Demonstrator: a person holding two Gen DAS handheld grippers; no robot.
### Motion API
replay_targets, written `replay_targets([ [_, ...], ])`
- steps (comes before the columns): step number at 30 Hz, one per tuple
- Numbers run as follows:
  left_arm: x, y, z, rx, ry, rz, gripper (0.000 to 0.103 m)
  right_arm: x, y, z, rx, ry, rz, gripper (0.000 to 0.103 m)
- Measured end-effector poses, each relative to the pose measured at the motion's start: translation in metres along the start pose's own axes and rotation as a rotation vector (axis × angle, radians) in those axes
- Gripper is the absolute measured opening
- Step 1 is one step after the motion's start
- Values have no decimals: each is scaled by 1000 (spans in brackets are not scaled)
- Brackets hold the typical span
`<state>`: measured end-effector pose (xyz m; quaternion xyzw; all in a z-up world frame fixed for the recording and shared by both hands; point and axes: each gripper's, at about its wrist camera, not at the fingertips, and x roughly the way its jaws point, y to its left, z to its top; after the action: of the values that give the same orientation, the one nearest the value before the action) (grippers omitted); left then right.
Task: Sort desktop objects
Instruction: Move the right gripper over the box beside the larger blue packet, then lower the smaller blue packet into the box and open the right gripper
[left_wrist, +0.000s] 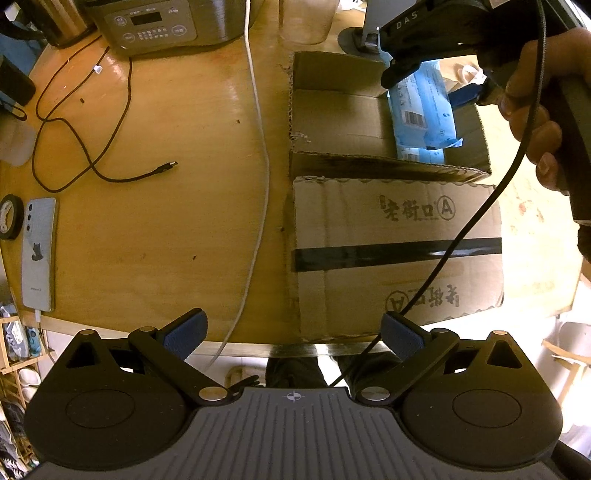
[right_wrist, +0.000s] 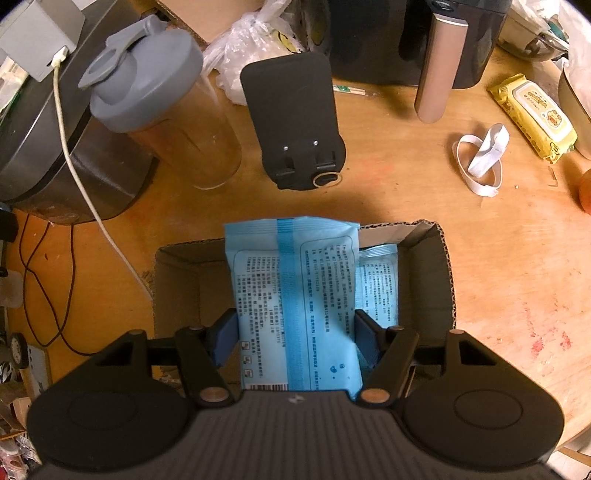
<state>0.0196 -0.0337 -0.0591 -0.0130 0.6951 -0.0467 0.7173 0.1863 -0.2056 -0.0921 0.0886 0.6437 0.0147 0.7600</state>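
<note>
- Right gripper (right_wrist: 295, 332): both blue pads pressed against the sides of a light-blue wipes pack (right_wrist: 295, 295); pack clamped, printed back face toward the camera, barcode end nearest the gripper body.
- Held pack hangs above the open cardboard box (right_wrist: 439, 273), its far end reaching past the box's far wall.
- Second blue pack (right_wrist: 380, 280) already inside the box, just right of the held one, leaning on the inner wall.
- Left gripper (left_wrist: 293, 334): jaws spread wide, nothing between the pads; it hovers over the near table edge, pointing down at the wooden table (left_wrist: 166, 221).
- From the left wrist view, the person's right hand (left_wrist: 535, 110) holds the other tool over the box; the box's near flap lies folded outward with black tape across it.
- Around the box: white cable (left_wrist: 258, 147) running alongside to its left, black USB cable (left_wrist: 110, 147) further left, phone (left_wrist: 38, 254) at the table's left edge.
- Beyond the box: black stand (right_wrist: 295, 122), grey-lidded bottle (right_wrist: 155, 96), yellow wipes pack (right_wrist: 532, 114), white elastic band (right_wrist: 480, 158).
</note>
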Motion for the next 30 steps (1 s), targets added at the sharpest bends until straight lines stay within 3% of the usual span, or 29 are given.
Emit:
replay_targets([
  [30, 0, 15, 2, -19, 4, 4, 103, 13, 31, -4, 3, 12, 7, 65],
])
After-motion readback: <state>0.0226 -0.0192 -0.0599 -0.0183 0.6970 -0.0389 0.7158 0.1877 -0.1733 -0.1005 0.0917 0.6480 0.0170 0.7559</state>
